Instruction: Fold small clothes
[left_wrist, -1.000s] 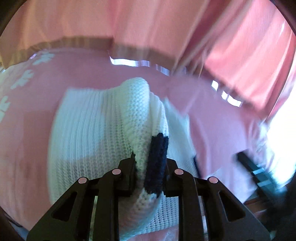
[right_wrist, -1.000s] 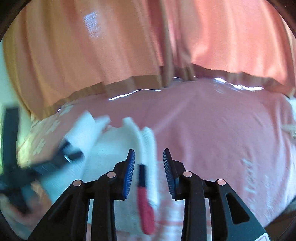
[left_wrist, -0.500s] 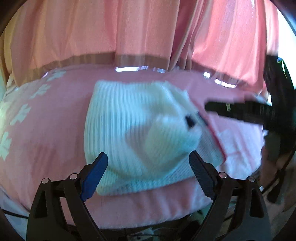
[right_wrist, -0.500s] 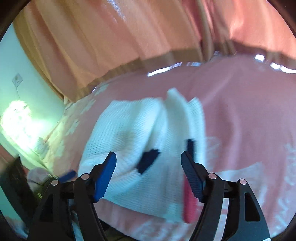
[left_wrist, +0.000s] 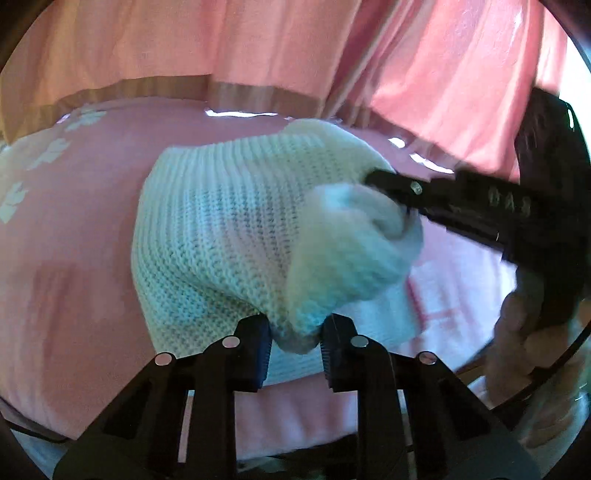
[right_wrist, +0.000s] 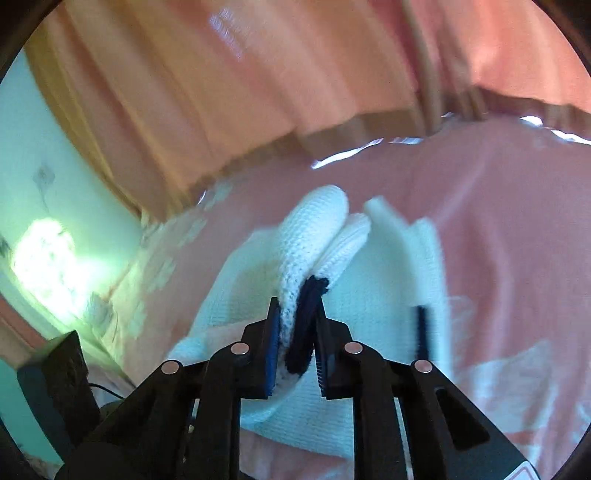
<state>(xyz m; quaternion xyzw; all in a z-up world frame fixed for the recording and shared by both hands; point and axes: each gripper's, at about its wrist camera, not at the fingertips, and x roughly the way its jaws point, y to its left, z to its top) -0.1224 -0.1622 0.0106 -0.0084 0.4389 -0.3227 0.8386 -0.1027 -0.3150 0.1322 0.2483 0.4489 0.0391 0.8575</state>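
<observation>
Sweater (left_wrist: 221, 236), white and knitted, spread on pink bedcover (left_wrist: 74, 258), most of it lying ahead of both tongs. Near edge bunched into a lump and drawn up between the pads of left tongs (left_wrist: 296, 345), pressed in on that lump from both sides. From there, a thick roll of knit rising to the right and running toward right tongs (left_wrist: 406, 192), seen here as a blurred dark bar coming in from the right, tip buried in the wool at the sweater's far right corner. Blurred hand (left_wrist: 517, 332) beneath that bar, at the right rim.

From the right wrist: right tongs (right_wrist: 295, 343) pinching a raised fold of the sweater (right_wrist: 369, 295), with dark blue trim (right_wrist: 306, 317) caught between the pads alongside the white knit. Fold standing up from the pads and curling away forward; rest of the garment flat on the bedcover (right_wrist: 517, 221) on both sides of the tongs. Second dark strip (right_wrist: 421, 332) along the sweater's right edge, blurred. Dark block at lower left, too blurred to name.

Pink curtains (left_wrist: 258, 44) hanging behind the bed in both views, brown hem just above the bedcover. White flower prints (left_wrist: 48, 155) on the bedcover, left of the sweater. Pale green wall (right_wrist: 55, 184) at far left, right-wrist view.
</observation>
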